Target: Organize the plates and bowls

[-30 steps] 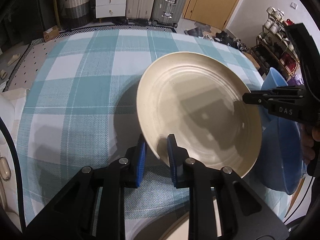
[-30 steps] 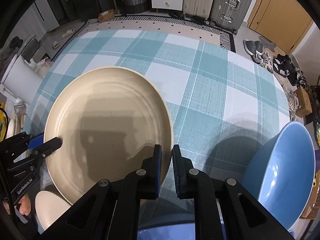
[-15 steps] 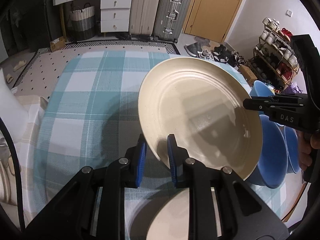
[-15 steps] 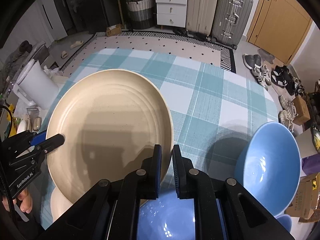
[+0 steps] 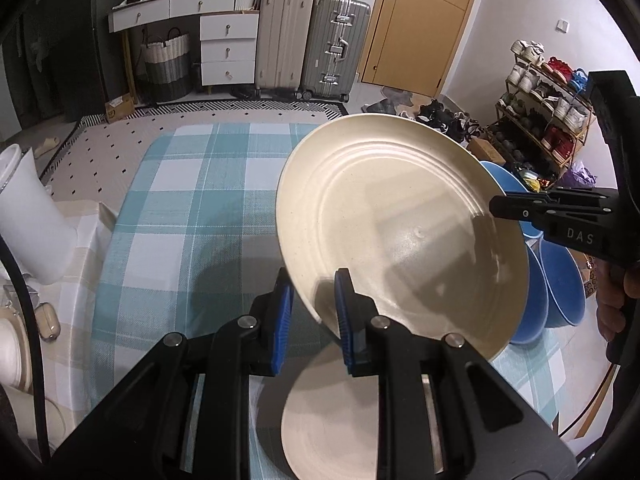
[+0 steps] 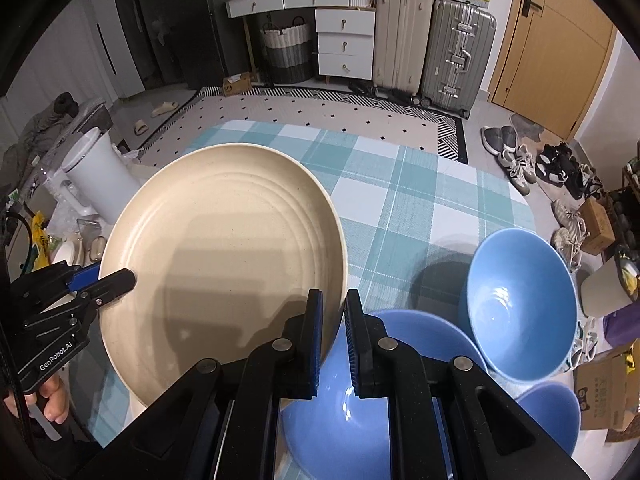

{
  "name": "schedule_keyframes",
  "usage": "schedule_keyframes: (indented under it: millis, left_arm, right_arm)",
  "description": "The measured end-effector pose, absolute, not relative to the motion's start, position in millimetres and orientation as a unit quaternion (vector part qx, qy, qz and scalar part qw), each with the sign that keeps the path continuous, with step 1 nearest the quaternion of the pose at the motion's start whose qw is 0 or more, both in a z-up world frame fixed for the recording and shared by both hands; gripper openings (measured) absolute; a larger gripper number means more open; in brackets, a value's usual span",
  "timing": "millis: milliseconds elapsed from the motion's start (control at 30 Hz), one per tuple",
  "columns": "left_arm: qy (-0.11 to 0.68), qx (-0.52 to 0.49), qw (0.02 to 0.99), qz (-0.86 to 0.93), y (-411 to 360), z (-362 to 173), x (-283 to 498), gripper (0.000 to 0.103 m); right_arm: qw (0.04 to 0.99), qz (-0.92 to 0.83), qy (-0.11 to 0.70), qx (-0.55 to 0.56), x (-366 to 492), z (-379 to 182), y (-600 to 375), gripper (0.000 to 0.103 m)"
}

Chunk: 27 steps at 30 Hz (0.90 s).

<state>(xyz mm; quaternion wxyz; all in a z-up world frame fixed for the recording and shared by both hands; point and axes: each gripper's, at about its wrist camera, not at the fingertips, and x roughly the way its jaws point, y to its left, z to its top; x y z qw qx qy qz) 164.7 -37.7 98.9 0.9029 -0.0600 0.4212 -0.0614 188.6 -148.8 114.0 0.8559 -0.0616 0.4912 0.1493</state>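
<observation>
A large cream plate (image 5: 400, 240) (image 6: 224, 264) hangs tilted above the teal checked tablecloth (image 5: 192, 216) (image 6: 400, 200). My left gripper (image 5: 312, 312) is shut on its near rim, blue pads on both faces. My right gripper (image 6: 334, 332) is shut on the opposite rim. Each gripper shows in the other view, the right gripper (image 5: 496, 208) at the plate's right edge and the left gripper (image 6: 124, 280) at its left edge. A smaller cream plate (image 5: 340, 412) lies on the cloth under the left gripper.
Several blue bowls (image 6: 520, 304) (image 5: 560, 280) stand on the right of the table, one wide blue bowl (image 6: 360, 400) right beneath the right gripper. A white bin (image 5: 28, 220) stands left of the table. Suitcases, drawers and shoes lie beyond.
Both grippers have risen with the cream plate held between them. The table has dropped away, and the smaller cream plate and blue bowls beneath have come into view.
</observation>
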Motion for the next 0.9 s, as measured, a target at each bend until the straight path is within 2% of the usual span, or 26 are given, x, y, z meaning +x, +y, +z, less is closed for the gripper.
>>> schedule_keyframes:
  millis: [900]
  left_arm:
    - [0.4,-0.044,0.913,-0.062,-49.6,118.8,42.7,0.018]
  right_arm:
    - [0.877,0.165,0.449,-0.044,78.1,130.7,-147.0,0.012]
